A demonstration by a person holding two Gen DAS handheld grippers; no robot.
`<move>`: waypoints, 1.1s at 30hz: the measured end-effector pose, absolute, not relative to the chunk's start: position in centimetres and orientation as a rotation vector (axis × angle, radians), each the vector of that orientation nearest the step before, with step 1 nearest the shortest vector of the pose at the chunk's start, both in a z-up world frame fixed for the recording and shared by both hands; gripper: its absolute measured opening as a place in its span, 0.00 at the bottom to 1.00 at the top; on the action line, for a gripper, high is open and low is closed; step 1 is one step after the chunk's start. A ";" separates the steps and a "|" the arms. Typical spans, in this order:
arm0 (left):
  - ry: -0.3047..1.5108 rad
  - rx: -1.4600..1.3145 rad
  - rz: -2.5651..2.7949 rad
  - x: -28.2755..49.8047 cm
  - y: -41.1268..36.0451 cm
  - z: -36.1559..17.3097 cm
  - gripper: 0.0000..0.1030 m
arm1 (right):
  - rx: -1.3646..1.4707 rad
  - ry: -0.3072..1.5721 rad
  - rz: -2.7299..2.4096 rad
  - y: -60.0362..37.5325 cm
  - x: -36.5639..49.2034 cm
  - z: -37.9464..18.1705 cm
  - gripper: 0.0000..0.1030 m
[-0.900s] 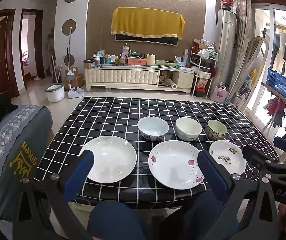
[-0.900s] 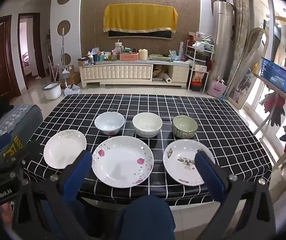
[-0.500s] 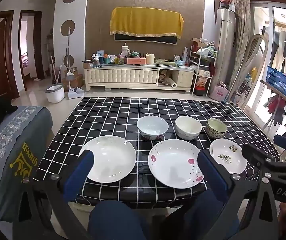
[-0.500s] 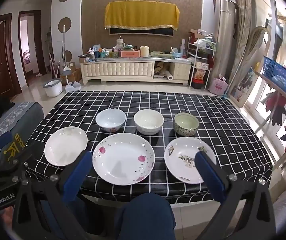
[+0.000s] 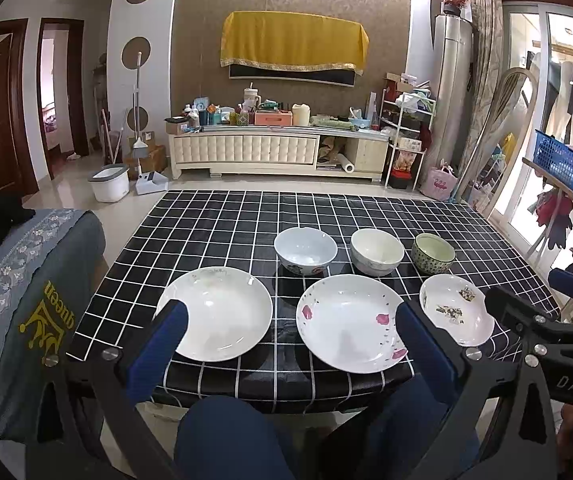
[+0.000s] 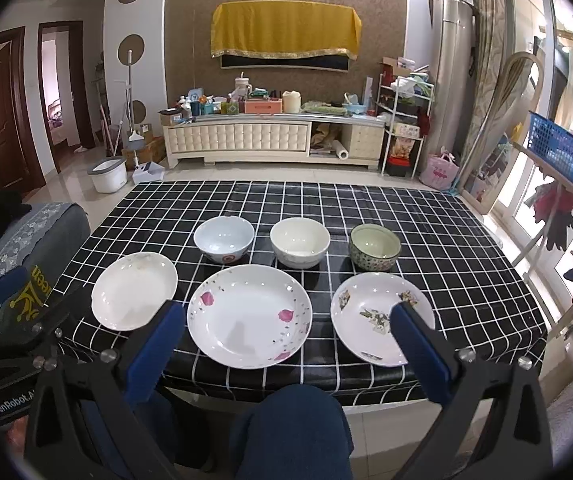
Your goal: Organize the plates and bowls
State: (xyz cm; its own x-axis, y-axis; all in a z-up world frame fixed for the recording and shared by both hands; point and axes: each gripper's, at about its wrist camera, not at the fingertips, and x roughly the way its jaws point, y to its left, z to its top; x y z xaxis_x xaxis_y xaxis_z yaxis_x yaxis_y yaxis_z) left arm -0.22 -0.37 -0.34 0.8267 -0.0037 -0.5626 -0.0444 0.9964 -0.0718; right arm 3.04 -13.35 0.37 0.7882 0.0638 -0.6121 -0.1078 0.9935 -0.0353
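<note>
Three plates lie in a front row on the black checked table (image 5: 214, 224): a plain white plate (image 5: 216, 312), a pink-petal plate (image 5: 348, 322) and a leaf-pattern plate (image 5: 456, 310). Behind them stand a pale blue bowl (image 5: 305, 250), a cream bowl (image 5: 376, 251) and a green patterned bowl (image 5: 433, 253). My left gripper (image 5: 290, 320) is open and empty, held before the table's near edge. My right gripper (image 6: 286, 318) is open and empty, also before the near edge, with the petal plate (image 6: 249, 314) between its fingers in view.
A grey cushioned seat (image 5: 18, 304) stands left of the table. The person's knees (image 5: 226, 436) are under the near edge. A drying rack with a blue basket (image 5: 558, 158) is at the right. A TV cabinet (image 5: 270, 148) lies beyond the far edge.
Both grippers have risen and drawn back slightly; the table sits a bit lower in view. Both stay open. The plates and bowls have not moved.
</note>
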 end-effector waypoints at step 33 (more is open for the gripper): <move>0.619 -0.072 0.035 0.0 -0.6 -0.6 1.00 | -0.084 0.679 0.099 -13.2 3.1 -0.3 1.00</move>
